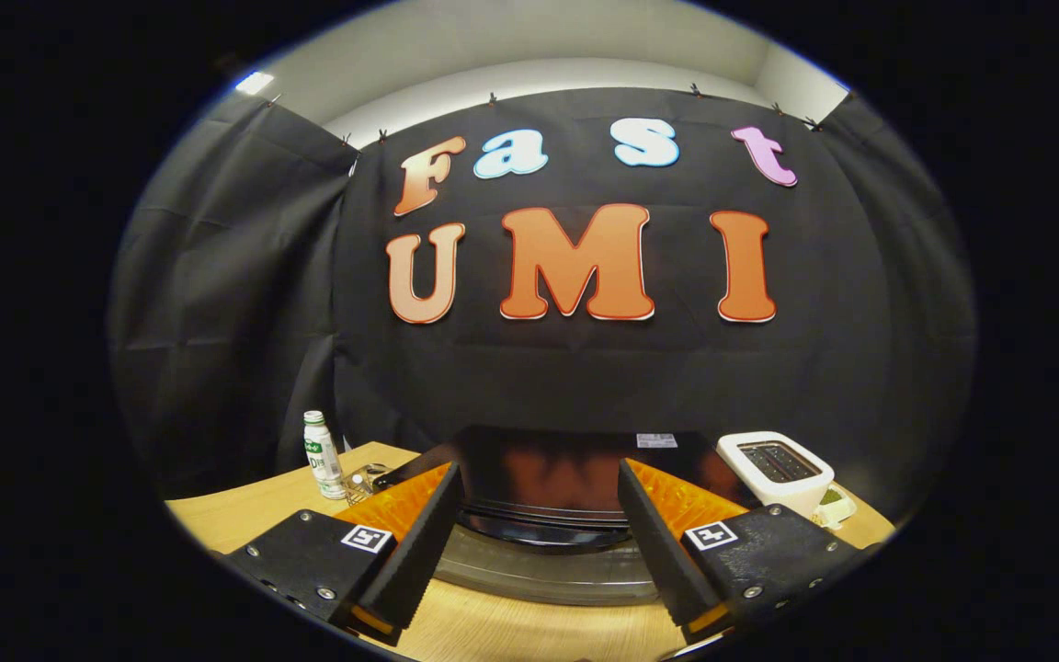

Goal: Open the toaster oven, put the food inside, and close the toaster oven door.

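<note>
Both gripper [537, 552] fingers spread, toaster oven [566, 478] lying crosswise ahead.

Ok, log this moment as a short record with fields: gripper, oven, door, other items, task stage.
gripper: gripper open, fingers spread wide, nothing held between them
oven: black toaster oven on the wooden table, just ahead of the fingers, its top and front edge between them
door: glass door low between the fingers; open or shut cannot be told
other items: white pop-up toaster to the oven's right; white bottle to its left
food: not identifiable
task stage: approach, oven not yet touched
</note>
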A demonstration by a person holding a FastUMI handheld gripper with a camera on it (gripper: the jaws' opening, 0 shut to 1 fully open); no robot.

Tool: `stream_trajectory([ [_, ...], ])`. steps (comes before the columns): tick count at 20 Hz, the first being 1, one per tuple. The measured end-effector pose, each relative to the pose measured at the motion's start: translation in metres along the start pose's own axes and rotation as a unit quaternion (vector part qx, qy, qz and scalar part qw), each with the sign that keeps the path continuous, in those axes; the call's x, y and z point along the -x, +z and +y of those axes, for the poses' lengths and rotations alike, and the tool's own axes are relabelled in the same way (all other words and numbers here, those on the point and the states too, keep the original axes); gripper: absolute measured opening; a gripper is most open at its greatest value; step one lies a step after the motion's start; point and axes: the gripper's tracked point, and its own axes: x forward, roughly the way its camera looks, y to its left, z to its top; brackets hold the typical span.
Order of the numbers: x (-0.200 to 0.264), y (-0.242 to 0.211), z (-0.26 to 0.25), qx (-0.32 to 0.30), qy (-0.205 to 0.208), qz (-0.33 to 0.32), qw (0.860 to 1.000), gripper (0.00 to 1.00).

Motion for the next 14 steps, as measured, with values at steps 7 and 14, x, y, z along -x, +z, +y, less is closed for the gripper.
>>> stream_trajectory([
  [7, -0.036, -0.036, -0.001, -0.004, -0.021, 0.027, 0.999, 1.0],
  [14, -0.006, -0.038, 0.004, -0.029, -0.021, 0.002, 0.999, 0.95],
])
